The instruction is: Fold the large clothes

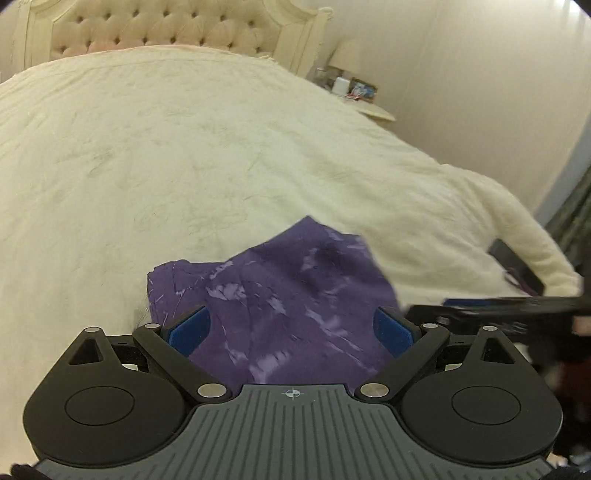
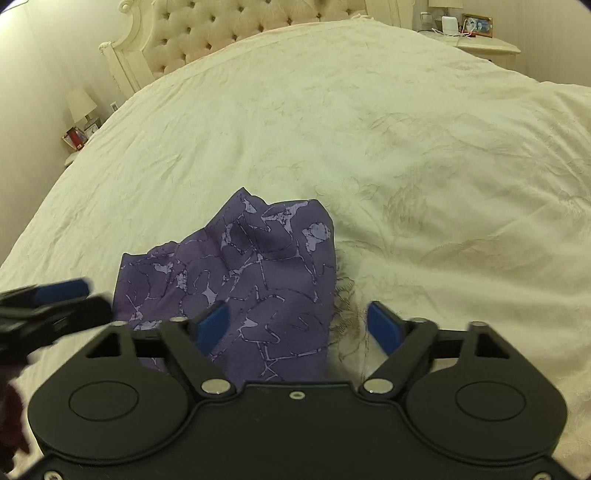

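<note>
Both sets of jaws stand wide apart, gripping nothing; the left gripper has the purple garment centred between its blue pads, the right gripper has it off toward its left pad; so the left looks better placed. The garment lies bunched on the cream bed, just ahead of both, its length running away toward the headboard. Only the right view shows its right edge cleanly.
</note>
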Tool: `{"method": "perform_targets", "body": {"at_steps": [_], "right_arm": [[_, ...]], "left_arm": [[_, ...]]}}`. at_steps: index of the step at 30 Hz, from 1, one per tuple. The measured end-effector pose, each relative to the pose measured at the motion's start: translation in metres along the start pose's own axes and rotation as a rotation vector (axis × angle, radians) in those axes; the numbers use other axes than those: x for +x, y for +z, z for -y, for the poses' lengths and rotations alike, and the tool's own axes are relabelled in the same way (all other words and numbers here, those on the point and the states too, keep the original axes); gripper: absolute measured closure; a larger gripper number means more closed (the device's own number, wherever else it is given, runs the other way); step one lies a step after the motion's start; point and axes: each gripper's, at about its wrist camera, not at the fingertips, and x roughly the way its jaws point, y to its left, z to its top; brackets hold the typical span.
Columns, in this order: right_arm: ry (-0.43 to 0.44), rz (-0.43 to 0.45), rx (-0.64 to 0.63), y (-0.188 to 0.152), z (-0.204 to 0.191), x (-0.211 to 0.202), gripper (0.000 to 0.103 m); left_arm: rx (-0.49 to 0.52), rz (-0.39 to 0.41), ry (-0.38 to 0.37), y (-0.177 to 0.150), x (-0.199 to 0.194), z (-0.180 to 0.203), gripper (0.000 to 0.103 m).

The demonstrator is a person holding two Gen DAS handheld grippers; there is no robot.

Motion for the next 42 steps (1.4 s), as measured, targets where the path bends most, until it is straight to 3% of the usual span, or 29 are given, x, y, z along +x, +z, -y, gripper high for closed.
{"method": "perform_targets", "body": {"at_steps": [2, 5, 8, 10, 14, 18, 22, 26, 28, 32, 34, 39, 42], "right_arm": [[0.012, -0.001, -0.006, 0.002, 0.001, 0.000, 0.039], [0.052, 0.003, -0.044, 0.009, -0.003, 0.004, 0.056], [0.058, 0.007, -0.120, 0.020, -0.013, 0.015, 0.057], [0.057, 0.012, -0.149, 0.029, -0.018, 0.027, 0.057], [0.055, -0.025, -0.161, 0.047, -0.025, 0.068, 0.058], [0.049, -0.124, -0.204, 0.057, -0.037, 0.114, 0.056], [0.067, -0.145, -0.259, 0.059, -0.046, 0.123, 0.049], [0.070, -0.091, -0.238, 0.058, -0.044, 0.099, 0.046], [0.060, -0.032, -0.209, 0.054, -0.042, 0.074, 0.032], [0.032, 0.084, -0.176, 0.042, -0.041, 0.023, 0.019], [0.020, 0.133, -0.162, 0.033, -0.042, -0.003, 0.001], [0.003, 0.191, -0.124, 0.009, -0.048, -0.056, 0.001], [0.001, 0.219, -0.116, -0.002, -0.053, -0.080, 0.001]], "left_arm": [[-0.040, -0.041, 0.046, -0.005, 0.012, -0.011, 0.007], [-0.069, -0.189, 0.166, -0.023, 0.041, -0.033, 0.008], [-0.246, -0.187, 0.106, -0.046, 0.037, -0.062, 0.005], [-0.307, -0.181, 0.098, -0.054, 0.031, -0.067, 0.005], [-0.325, -0.170, 0.103, -0.059, 0.028, -0.066, 0.005], [-0.358, -0.168, 0.103, -0.060, 0.028, -0.069, 0.005], [-0.350, -0.179, 0.104, -0.056, 0.021, -0.068, 0.006], [-0.304, -0.164, 0.131, -0.044, 0.003, -0.060, 0.006], [-0.257, -0.116, 0.148, -0.038, -0.016, -0.053, 0.006], [-0.171, -0.013, 0.148, -0.026, -0.057, -0.036, 0.006], [-0.115, 0.041, 0.163, -0.019, -0.079, -0.024, 0.006], [-0.021, 0.159, 0.243, -0.007, -0.126, 0.010, 0.006], [0.018, 0.224, 0.335, -0.006, -0.148, 0.029, 0.006]]}}
